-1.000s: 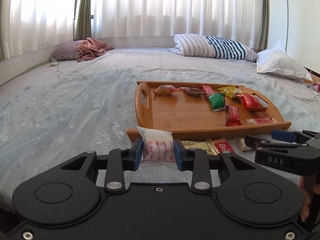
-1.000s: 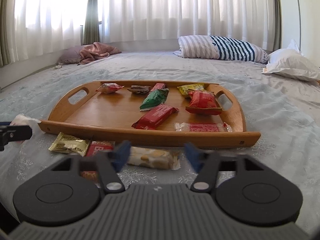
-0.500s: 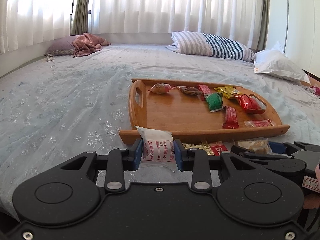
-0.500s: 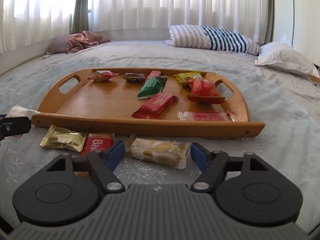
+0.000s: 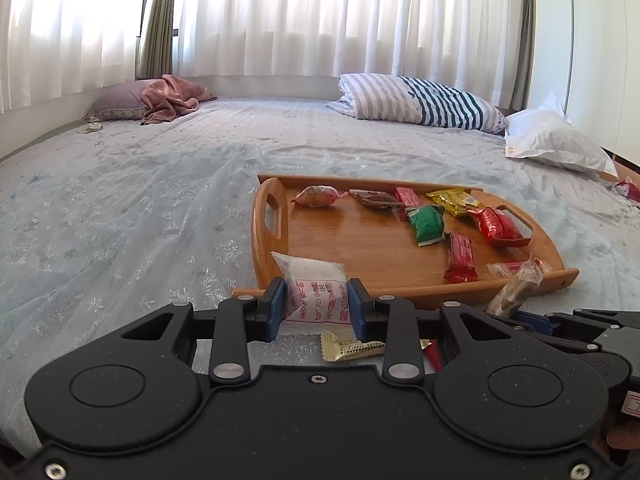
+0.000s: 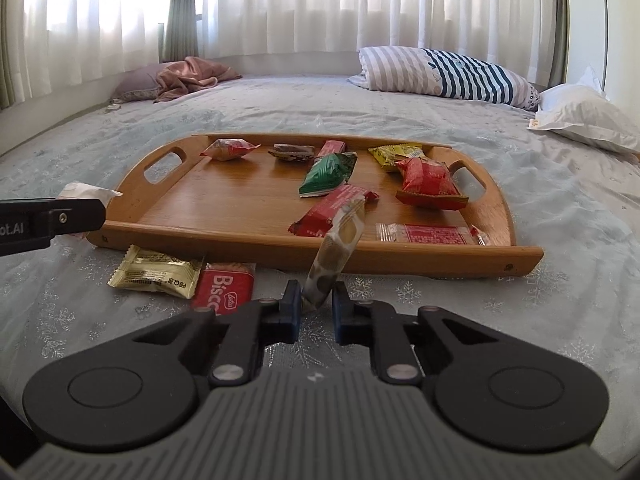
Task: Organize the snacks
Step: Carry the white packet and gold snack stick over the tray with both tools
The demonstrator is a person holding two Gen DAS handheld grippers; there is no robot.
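A wooden tray (image 6: 248, 200) with several wrapped snacks lies on the bed. My left gripper (image 5: 316, 302) is shut on a white packet with red print (image 5: 314, 294), held just before the tray's near left corner. My right gripper (image 6: 314, 298) is shut on a clear-wrapped biscuit packet (image 6: 338, 246), which tilts up on edge in front of the tray's near rim; the same packet (image 5: 516, 290) pokes up at the right of the left wrist view. A gold packet (image 6: 158, 272) and a red Biscoff packet (image 6: 224, 286) lie on the sheet before the tray.
The pale patterned bedspread (image 5: 120, 216) stretches around the tray. A striped pillow (image 6: 444, 72), a white pillow (image 6: 584, 118) and a pink blanket (image 6: 192, 76) lie far back by the curtains. A small red wrapper (image 5: 630, 190) sits at the far right.
My right gripper's fingers closed on the clear biscuit packet that lay flat, and it now stands tilted up between them. The left gripper kept its hold on the white packet.
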